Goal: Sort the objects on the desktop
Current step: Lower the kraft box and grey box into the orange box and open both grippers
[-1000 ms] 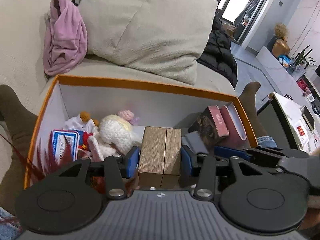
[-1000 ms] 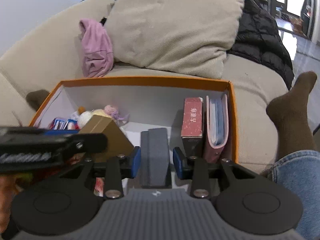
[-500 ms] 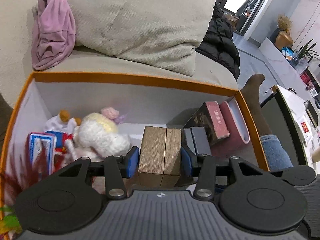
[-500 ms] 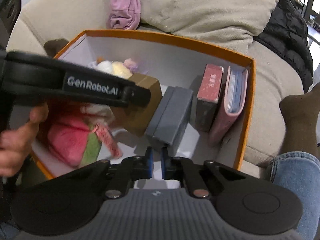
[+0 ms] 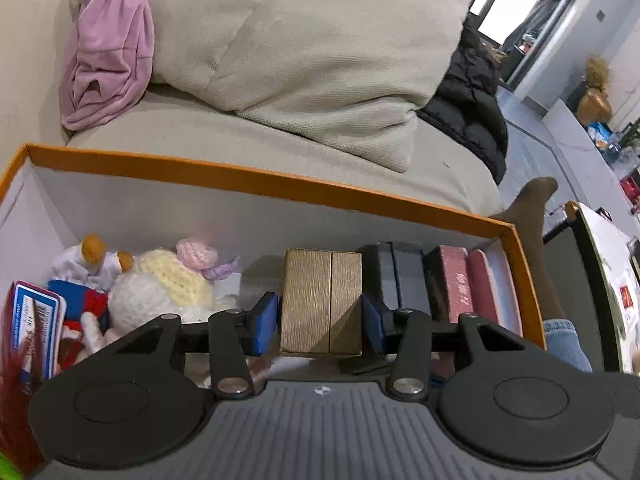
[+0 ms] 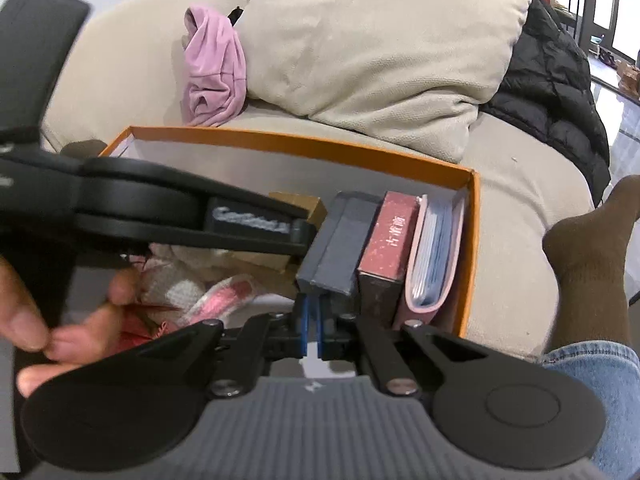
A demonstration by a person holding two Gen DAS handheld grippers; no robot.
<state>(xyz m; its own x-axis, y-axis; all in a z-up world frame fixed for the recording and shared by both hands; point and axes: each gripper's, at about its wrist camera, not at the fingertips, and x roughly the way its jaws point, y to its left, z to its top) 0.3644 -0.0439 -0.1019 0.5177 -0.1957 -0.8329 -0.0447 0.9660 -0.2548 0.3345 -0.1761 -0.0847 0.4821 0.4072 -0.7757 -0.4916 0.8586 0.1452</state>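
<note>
An orange-rimmed white box sits on a beige sofa. My left gripper is shut on a tan ribbed box, its blue pads pressing both sides, low inside the orange box. Right of it stand a grey box, a red book and a pink album. In the right wrist view my right gripper has its pads nearly together with nothing between them, just in front of the grey box. The left gripper's black body crosses that view and hides most of the tan box.
A knitted doll, small soft toys and a card pack fill the box's left half. A beige cushion, pink cloth and black jacket lie behind. A person's hand and socked foot flank the box.
My right gripper let go of the grey box, shut and drew back; the grey box now stands against the red book. My left gripper carried the tan box lower, beside the grey box.
</note>
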